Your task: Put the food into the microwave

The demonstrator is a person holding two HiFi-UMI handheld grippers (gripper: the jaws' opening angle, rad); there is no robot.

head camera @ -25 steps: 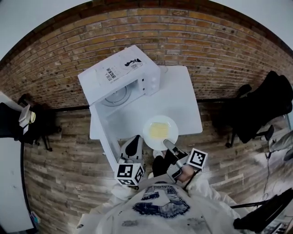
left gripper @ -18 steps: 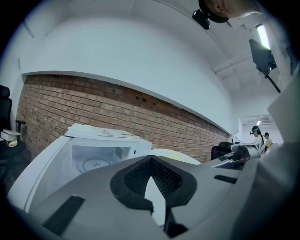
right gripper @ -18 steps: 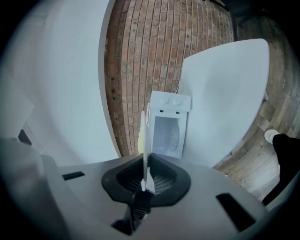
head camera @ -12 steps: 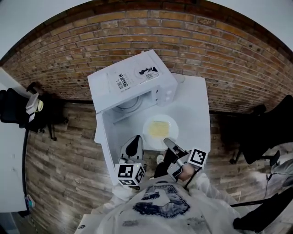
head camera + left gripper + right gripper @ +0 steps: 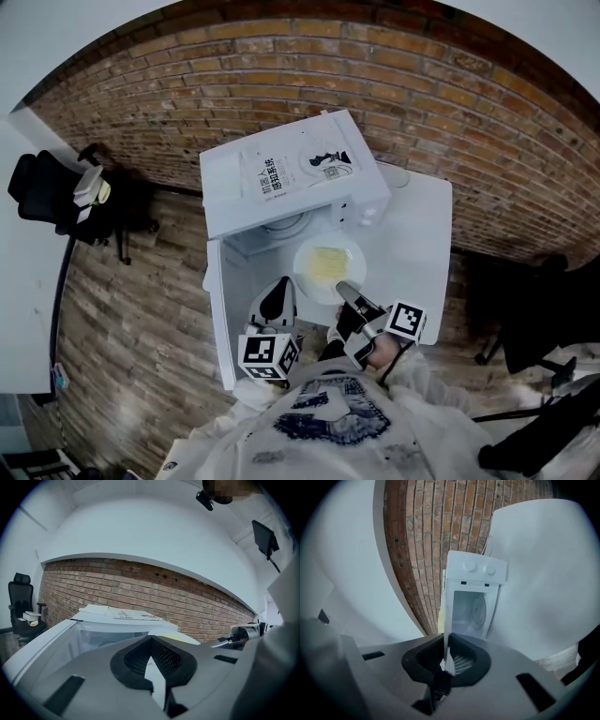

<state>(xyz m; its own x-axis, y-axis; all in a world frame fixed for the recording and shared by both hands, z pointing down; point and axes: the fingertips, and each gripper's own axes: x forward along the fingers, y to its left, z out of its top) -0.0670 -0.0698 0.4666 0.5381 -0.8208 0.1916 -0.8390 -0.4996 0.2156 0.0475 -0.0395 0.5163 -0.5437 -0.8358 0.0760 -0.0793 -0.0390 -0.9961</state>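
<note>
left gripper (image 5: pixel 278 292) is pressed together with nothing in it, parked beside the plate. right gripper (image 5: pixel 343 290) pinches the near rim of the round white plate (image 5: pixel 306 255), i'd guess so the flat yellow food (image 5: pixel 326 265) sits level, face up. the plate's round, so no real long axis. its far edge faces the open white microwave (image 5: pixel 291 173) on the white desk (image 5: pixel 420 239), not inside yet.

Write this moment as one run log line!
left tool: shut, empty | right tool: shut on plate rim | food: on plate | microwave: open, plate not yet inside
</note>
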